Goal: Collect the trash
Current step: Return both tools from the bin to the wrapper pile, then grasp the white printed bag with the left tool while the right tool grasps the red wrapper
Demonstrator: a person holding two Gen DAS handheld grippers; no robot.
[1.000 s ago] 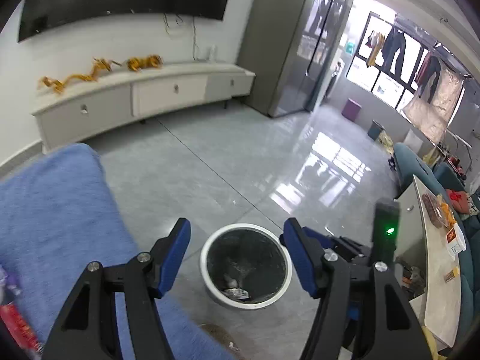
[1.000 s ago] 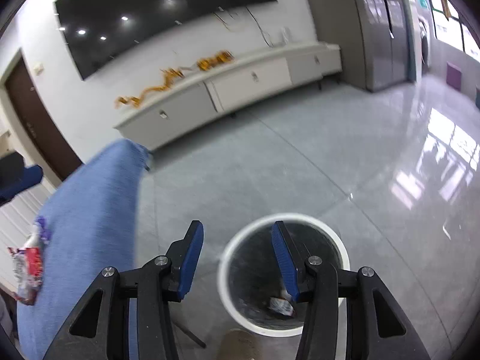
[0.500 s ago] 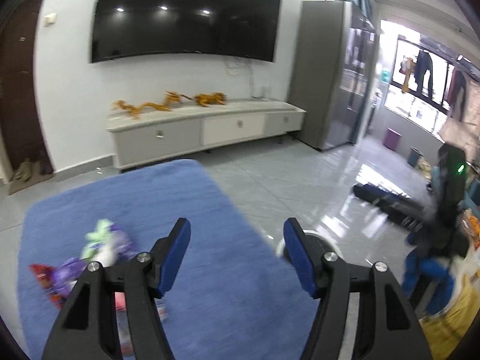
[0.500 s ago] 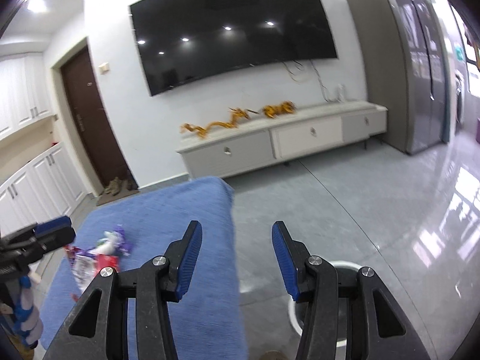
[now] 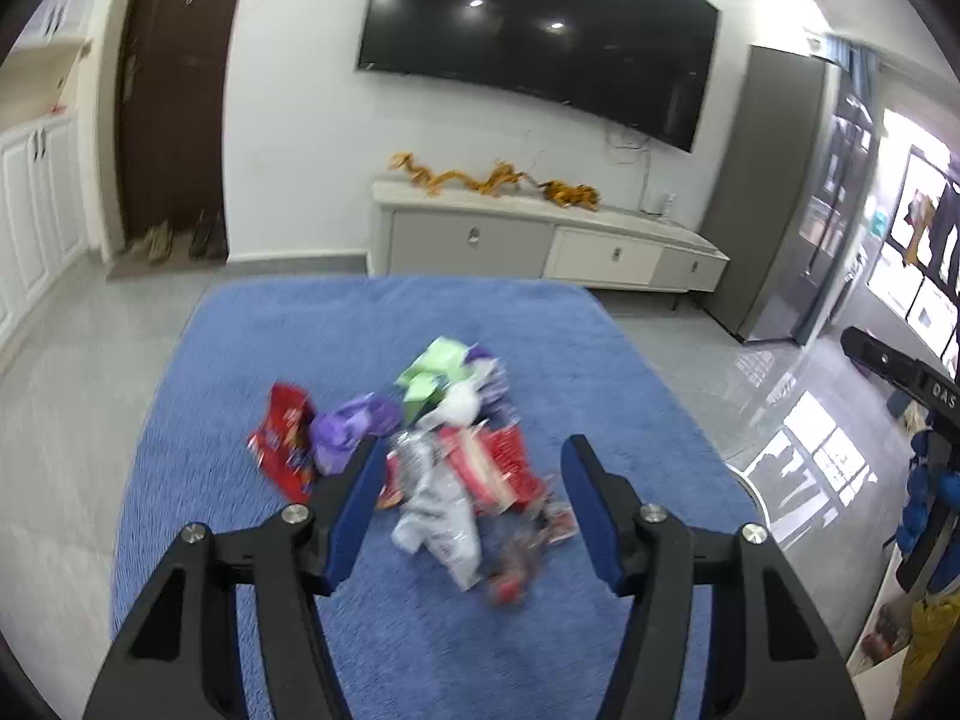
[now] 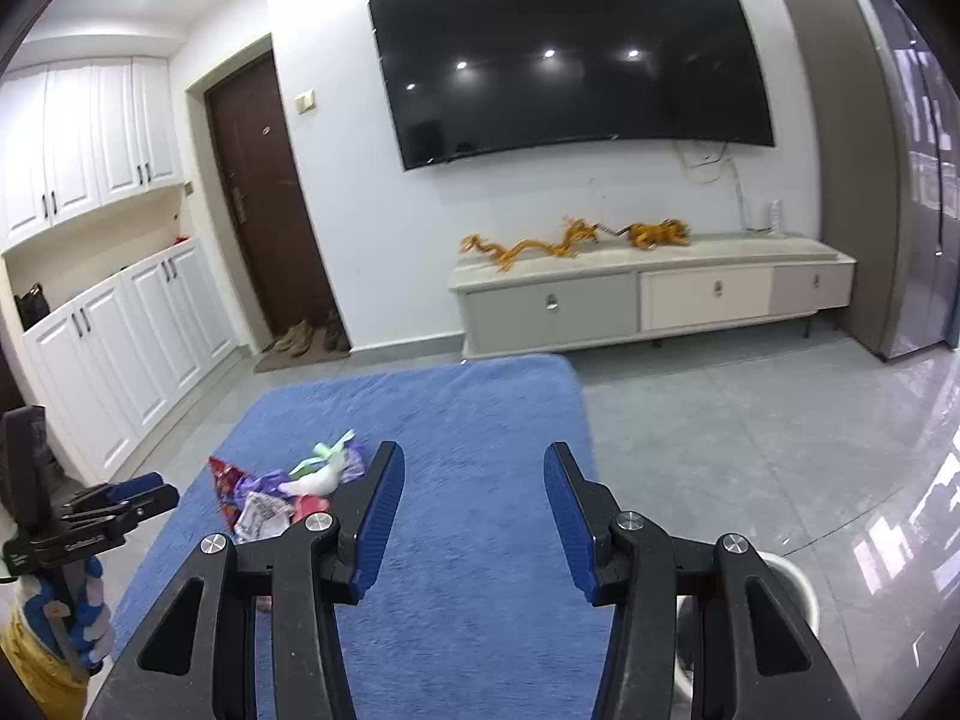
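Covering grey tiles (image 6: 750, 432): blue rug (image 6: 480, 420)

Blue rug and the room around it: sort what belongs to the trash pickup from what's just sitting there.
Belongs to the job:
- pile of wrappers on the blue rug
- white bin, rim at the rug's edge
- left gripper, closing, empty
- right gripper, empty

Just lying about:
- gold dragon ornaments
- shoes by the door

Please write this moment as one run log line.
left hand-held gripper: empty, closing, over wrapper pile | right hand-held gripper: open, empty | blue rug
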